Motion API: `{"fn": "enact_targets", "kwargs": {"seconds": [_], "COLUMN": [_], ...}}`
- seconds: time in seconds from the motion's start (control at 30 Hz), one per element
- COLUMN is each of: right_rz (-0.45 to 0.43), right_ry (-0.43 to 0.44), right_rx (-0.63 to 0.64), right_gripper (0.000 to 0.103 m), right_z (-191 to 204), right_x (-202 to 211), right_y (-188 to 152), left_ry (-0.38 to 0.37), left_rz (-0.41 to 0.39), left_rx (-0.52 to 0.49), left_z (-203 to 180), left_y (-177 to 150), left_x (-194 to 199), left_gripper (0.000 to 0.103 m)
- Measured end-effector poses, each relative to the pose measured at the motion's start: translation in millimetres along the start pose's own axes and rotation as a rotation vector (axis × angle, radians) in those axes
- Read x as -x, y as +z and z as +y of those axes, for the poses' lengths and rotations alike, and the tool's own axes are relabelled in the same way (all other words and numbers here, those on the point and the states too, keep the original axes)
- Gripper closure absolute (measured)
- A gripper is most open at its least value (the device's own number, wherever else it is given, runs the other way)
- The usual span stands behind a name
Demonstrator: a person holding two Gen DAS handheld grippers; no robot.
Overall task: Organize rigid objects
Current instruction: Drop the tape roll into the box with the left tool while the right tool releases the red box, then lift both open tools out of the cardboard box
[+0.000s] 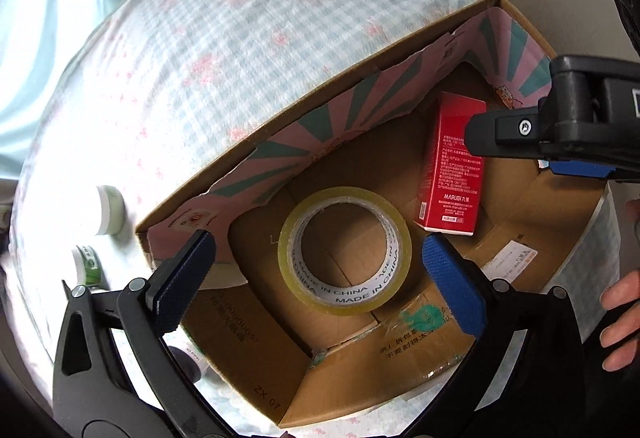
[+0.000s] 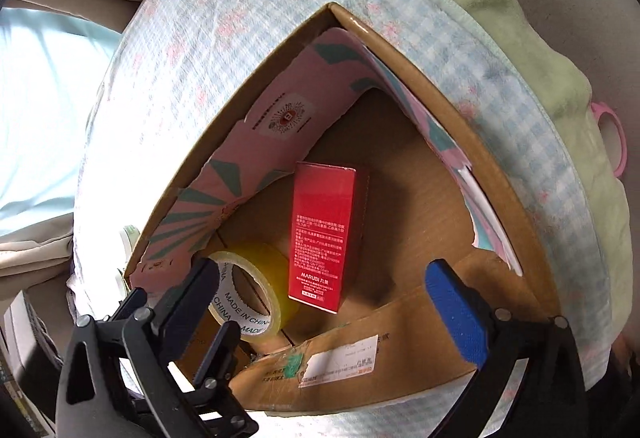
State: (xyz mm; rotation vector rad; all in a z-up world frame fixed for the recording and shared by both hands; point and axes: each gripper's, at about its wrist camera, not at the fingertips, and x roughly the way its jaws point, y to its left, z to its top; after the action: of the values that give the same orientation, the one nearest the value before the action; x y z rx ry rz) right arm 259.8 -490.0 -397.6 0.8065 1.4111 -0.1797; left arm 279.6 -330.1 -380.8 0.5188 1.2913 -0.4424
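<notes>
Our left claw (image 1: 318, 270) and right claw (image 2: 320, 294) both gape wide and empty over the cardboard box (image 2: 436, 90), where tape roll (image 1: 345, 251) and red carton (image 2: 322, 234) lie.

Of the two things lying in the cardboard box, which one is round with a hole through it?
The roll of clear tape, lying flat on the box floor. The other item, the red carton, is a flat-sided rectangular package.
</notes>
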Motion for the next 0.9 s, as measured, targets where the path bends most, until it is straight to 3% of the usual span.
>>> {"fn": "enact_targets", "kwargs": {"seconds": [0.3,0.43,0.53,0.73,0.9], "right_rz": [-0.055,-0.038,-0.060,-0.100,-0.130], "right_ry": [0.011,0.023,-0.008,-0.040,-0.021], "right_rx": [0.008,-0.009,0.009,0.081,0.155], "right_gripper": [0.000,0.000,0.000,0.000,0.000], "right_z": [3.0,6.4,21.0,44.7,65.4], "right_x": [36.3,57.3,68.3,90.1,119.6], "right_y": [-13.2,-22.2,-37.5,-73.0,-106.0], "left_ry": [0.010,0.008,0.008,0.034,0.018], "left_rz": [-0.036,-0.068,-0.091,-0.143,-0.203], "left_rx": [0.015,0.032,0.048,0.096,0.190], "left_z": [6.2,6.7,8.2,18.1,43.1], "left_y": [-9.7,-19.4,-26.8,-55.7,-100.2], "left_x": [42.6,72.5,96.3,147.2,192.6], "left_gripper": [0.000,0.000,0.000,0.000,0.000]}}
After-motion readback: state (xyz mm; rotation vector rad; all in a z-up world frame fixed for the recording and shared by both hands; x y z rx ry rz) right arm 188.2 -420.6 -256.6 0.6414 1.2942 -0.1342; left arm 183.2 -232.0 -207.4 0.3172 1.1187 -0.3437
